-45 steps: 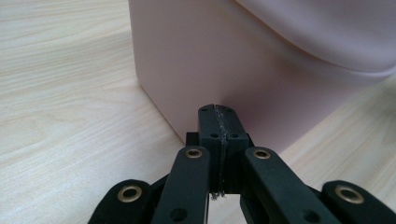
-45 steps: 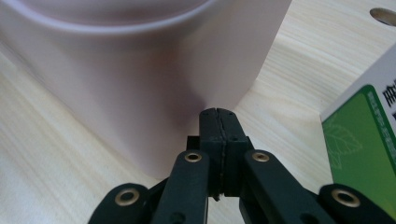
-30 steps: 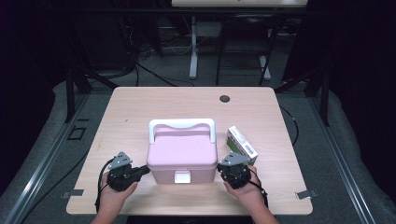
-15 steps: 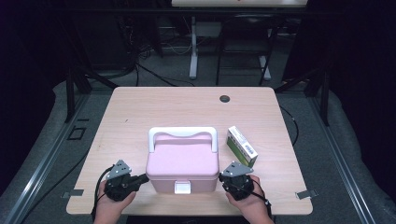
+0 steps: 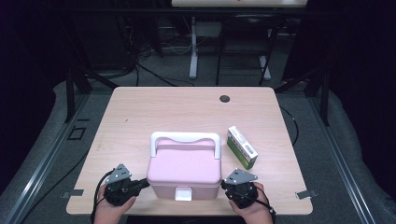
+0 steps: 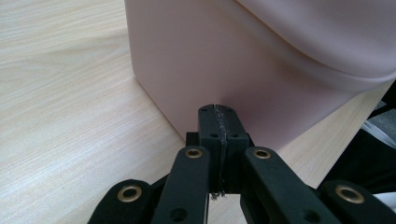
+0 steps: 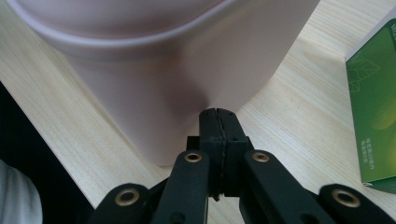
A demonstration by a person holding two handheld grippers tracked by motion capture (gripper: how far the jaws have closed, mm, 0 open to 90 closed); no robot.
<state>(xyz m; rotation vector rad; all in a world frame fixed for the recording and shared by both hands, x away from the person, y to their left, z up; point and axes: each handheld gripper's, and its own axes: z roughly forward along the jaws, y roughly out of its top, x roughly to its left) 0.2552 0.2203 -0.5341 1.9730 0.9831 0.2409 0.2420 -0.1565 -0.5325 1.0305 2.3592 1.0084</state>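
A pink box (image 5: 184, 169) with a white handle (image 5: 185, 138) and a white front latch (image 5: 182, 193) stands at the table's near edge. My left gripper (image 5: 144, 183) is shut and empty, its tips pressed against the box's lower left side (image 6: 196, 65). My right gripper (image 5: 224, 184) is also shut with nothing in it, its tips against the box's lower right side (image 7: 187, 79). In the gripper views the left gripper (image 6: 218, 112) and the right gripper (image 7: 218, 115) each show jaws closed together at the pink wall.
A green and white carton (image 5: 242, 147) lies right of the box, also at the right edge (image 7: 376, 107) of the right gripper view. A dark round grommet (image 5: 225, 98) sits near the table's far edge. The near table edge (image 5: 187, 212) lies just behind my hands.
Both grippers and the pink box between them have slid toward the near edge of the table. The green carton has stayed where it was.
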